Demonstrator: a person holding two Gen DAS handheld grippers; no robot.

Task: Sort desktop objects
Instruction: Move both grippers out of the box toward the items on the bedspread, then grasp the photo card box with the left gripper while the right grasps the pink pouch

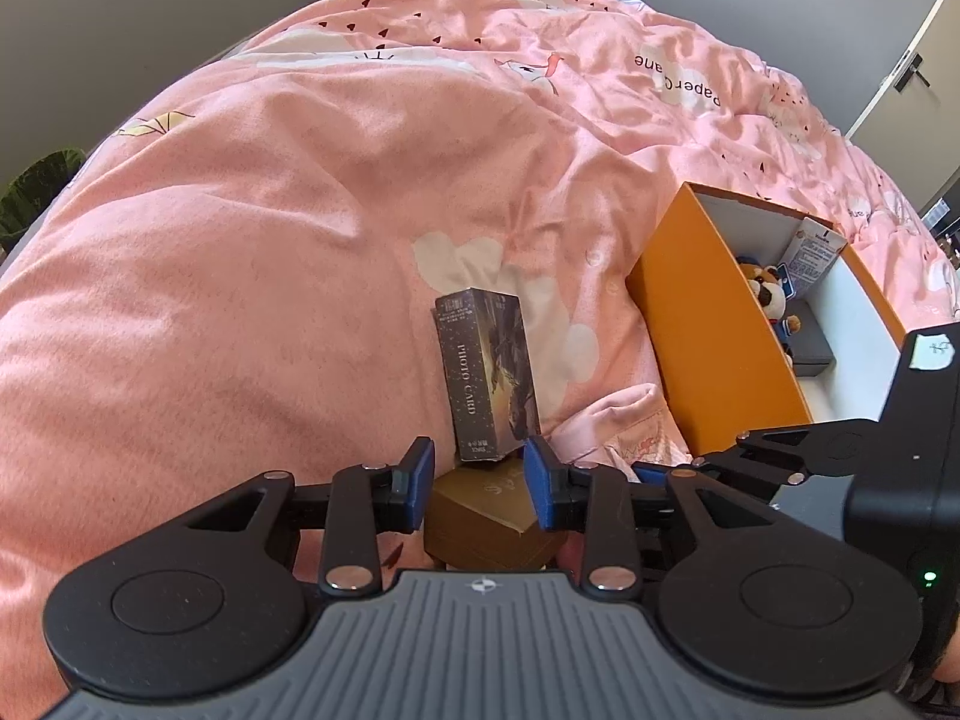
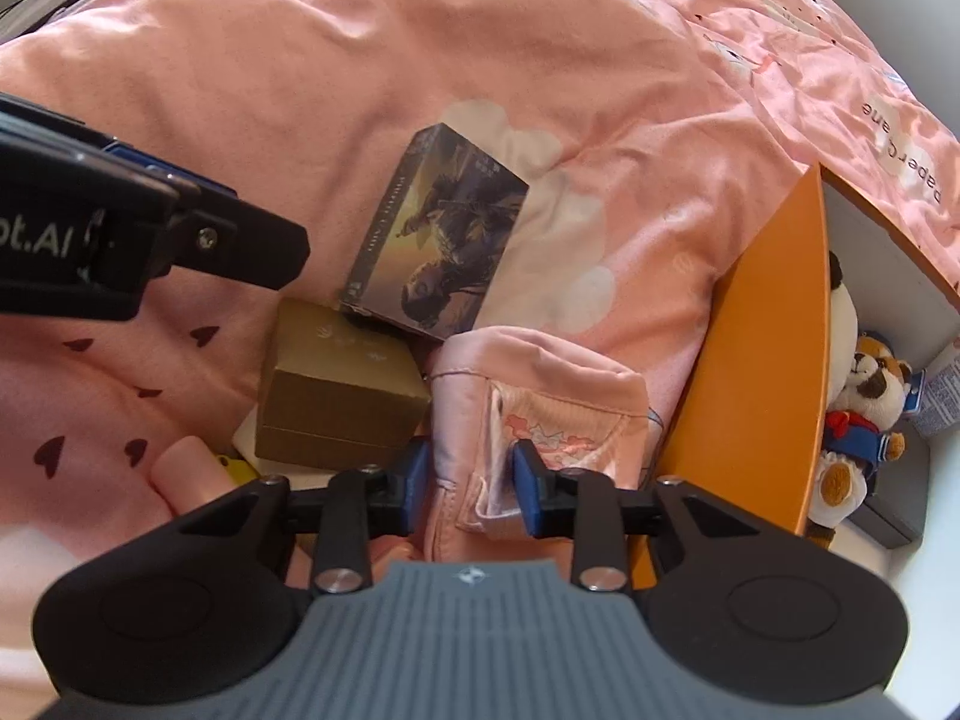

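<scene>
Farthest to the left of the orange box [image 1: 708,324], on the pink quilt [image 1: 270,240]: the left gripper [image 1: 480,462], pointed steeply down. Held nothing. Stood partly open, blue pads astride the near end of the photo card box [image 1: 489,372] with a sliver of gap on either side, no pad pressing on it.

Just beneath those fingers, still left of the orange box, sat a brown box [image 2: 342,384] flat on the quilt. Bore the near end of the photo card box, which leaned propped on its top edge, far end down on the quilt, well short of the orange box's wall.

Nearer the orange box, just beside its left wall, lay a crumpled pink pouch [image 2: 540,408]. Came between the fingers of the right gripper [image 2: 471,480], which hung over it at a narrow opening, pads close against the cloth on both sides. Could not tell whether they pinched it or only flanked it.

Then the orange box itself: open at the top, white inside, on the quilt. Held a brown-and-white plush toy [image 2: 864,396] in a blue outfit, and behind that, toward the far corner, a white printed carton [image 1: 813,255] leaning on the inner wall.
</scene>
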